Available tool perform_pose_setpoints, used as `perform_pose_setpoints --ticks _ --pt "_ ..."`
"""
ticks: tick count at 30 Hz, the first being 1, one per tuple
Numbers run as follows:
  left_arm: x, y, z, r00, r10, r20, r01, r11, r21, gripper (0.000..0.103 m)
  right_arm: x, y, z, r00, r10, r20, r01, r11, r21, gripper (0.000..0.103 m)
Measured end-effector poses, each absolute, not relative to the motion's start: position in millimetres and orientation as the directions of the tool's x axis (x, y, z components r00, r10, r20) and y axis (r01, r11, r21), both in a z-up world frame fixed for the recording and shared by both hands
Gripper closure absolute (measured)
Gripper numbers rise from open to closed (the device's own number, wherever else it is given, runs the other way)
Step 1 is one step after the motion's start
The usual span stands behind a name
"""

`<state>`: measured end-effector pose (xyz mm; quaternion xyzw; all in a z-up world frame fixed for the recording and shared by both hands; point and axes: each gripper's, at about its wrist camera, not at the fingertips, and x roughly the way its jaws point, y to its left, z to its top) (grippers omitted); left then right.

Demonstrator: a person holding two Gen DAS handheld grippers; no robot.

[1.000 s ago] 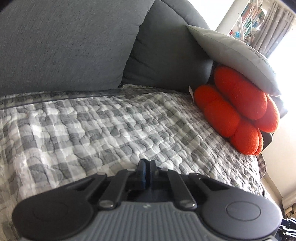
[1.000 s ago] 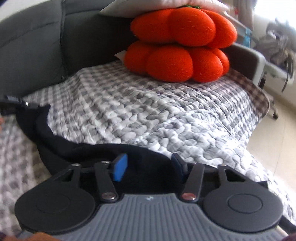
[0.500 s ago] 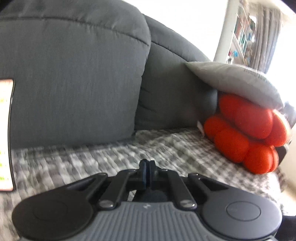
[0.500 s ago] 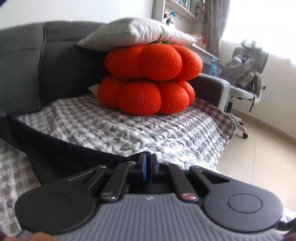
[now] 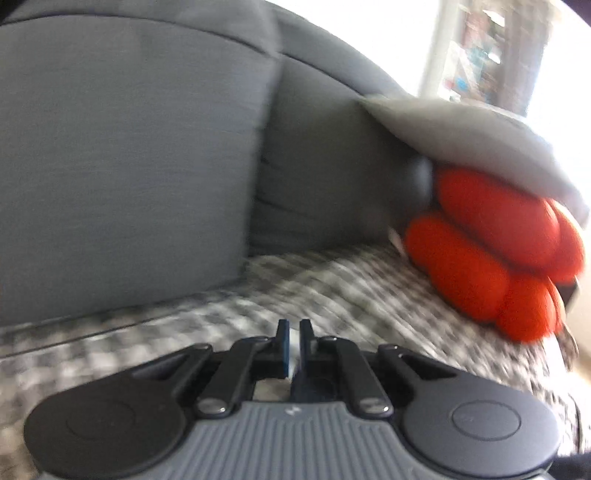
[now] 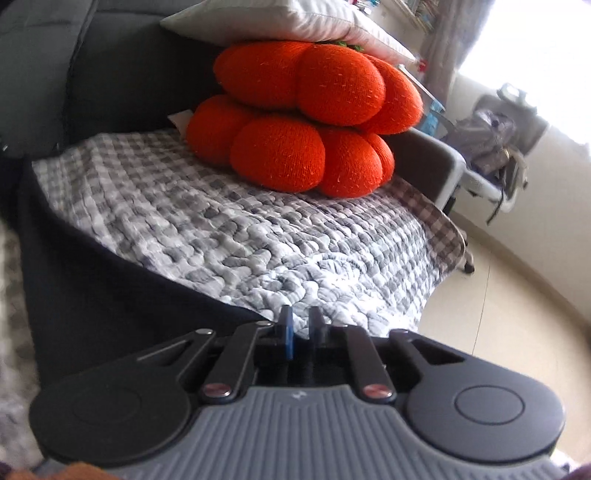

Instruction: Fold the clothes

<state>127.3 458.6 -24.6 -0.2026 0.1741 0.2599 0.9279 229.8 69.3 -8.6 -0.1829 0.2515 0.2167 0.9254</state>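
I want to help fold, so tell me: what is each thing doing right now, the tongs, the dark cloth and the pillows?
Left tongs, shut.
Right tongs, opening, no cloth seen between the tips.
Dark garment, draped loosely over the checked blanket.
Orange cushions, stacked.
White pillow, lying on top of them.

Grey sofa point(image 6: 33, 66), checked quilt point(image 6: 240, 229) over seat; orange cushion point(image 6: 306, 125), dark garment point(image 6: 92, 295) on quilt.
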Motion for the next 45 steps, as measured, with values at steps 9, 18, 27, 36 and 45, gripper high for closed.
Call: perform_pose_setpoints --ticks 9,18,27,36,45 --pt "112 476 -28 0.837 0.144 -0.528 -0.465 0.696 -0.547 0.066 200 109 15 0.611 0.564 -0.556 -0.678 0.735 0.000 0.046" --pt "123 467 -36 0.851 0.038 -0.524 -0.408 0.676 -0.614 0.065 181 187 -1 0.432 0.665 -0.609 -0.822 0.568 0.037 0.057" --pt "110 483 -41 0.846 -0.008 -0.533 -0.418 0.611 -0.672 0.064 180 209 -13 0.448 0.633 -0.632 -0.835 0.548 -0.043 0.099" --pt "95 492 -32 0.850 -0.019 -0.526 -0.415 0.591 -0.692 0.056 156 189 17 0.325 0.722 -0.611 -0.894 0.446 0.052 0.099" --pt "81 497 -39 0.784 0.023 -0.620 -0.504 0.607 -0.615 0.056 141 180 10 0.189 0.739 -0.646 -0.917 0.369 0.153 0.099"
